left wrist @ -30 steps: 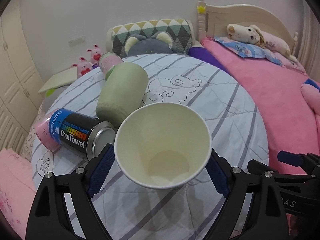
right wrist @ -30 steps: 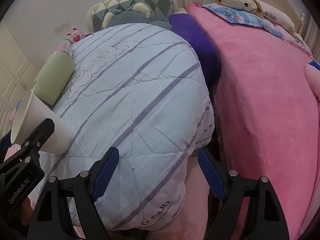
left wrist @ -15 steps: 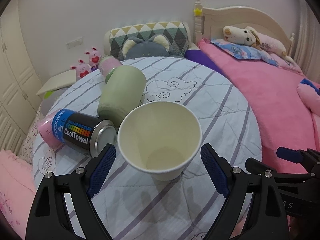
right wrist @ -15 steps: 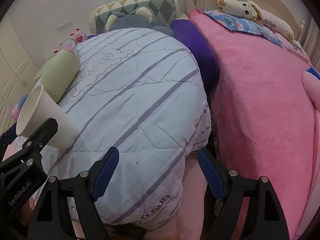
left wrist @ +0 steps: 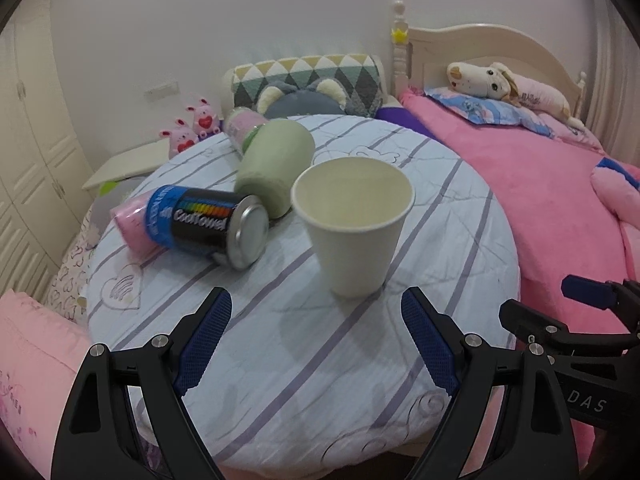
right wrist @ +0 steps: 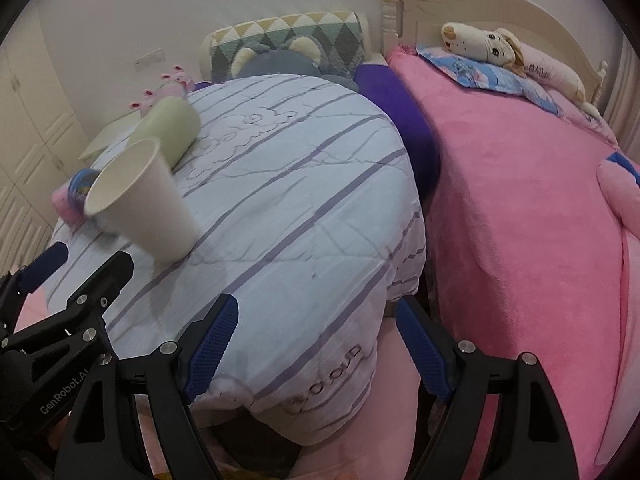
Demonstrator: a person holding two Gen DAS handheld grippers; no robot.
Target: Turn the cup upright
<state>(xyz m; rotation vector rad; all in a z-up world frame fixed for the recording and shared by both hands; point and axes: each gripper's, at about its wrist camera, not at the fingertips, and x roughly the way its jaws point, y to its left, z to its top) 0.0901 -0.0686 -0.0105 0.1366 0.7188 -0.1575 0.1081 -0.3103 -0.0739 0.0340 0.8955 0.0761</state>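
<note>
A cream paper cup [left wrist: 352, 224] stands upright, mouth up, on the striped round quilt-covered surface [left wrist: 304, 360]. It also shows in the right wrist view [right wrist: 140, 208]. My left gripper [left wrist: 316, 344] is open and empty, just short of the cup, not touching it. My right gripper [right wrist: 316, 348] is open and empty, over the quilt's right front edge, well right of the cup.
A CoolTowel can [left wrist: 208, 224] lies on its side left of the cup, with a pale green roll [left wrist: 276, 168] behind it and a pink roll [left wrist: 132, 220] beyond. A pink bed [left wrist: 540, 184] with plush toys is to the right.
The left gripper let go of the cup and drew back. The cup went from held and tilted toward the camera to standing upright on the quilt. The right gripper barely moved.
</note>
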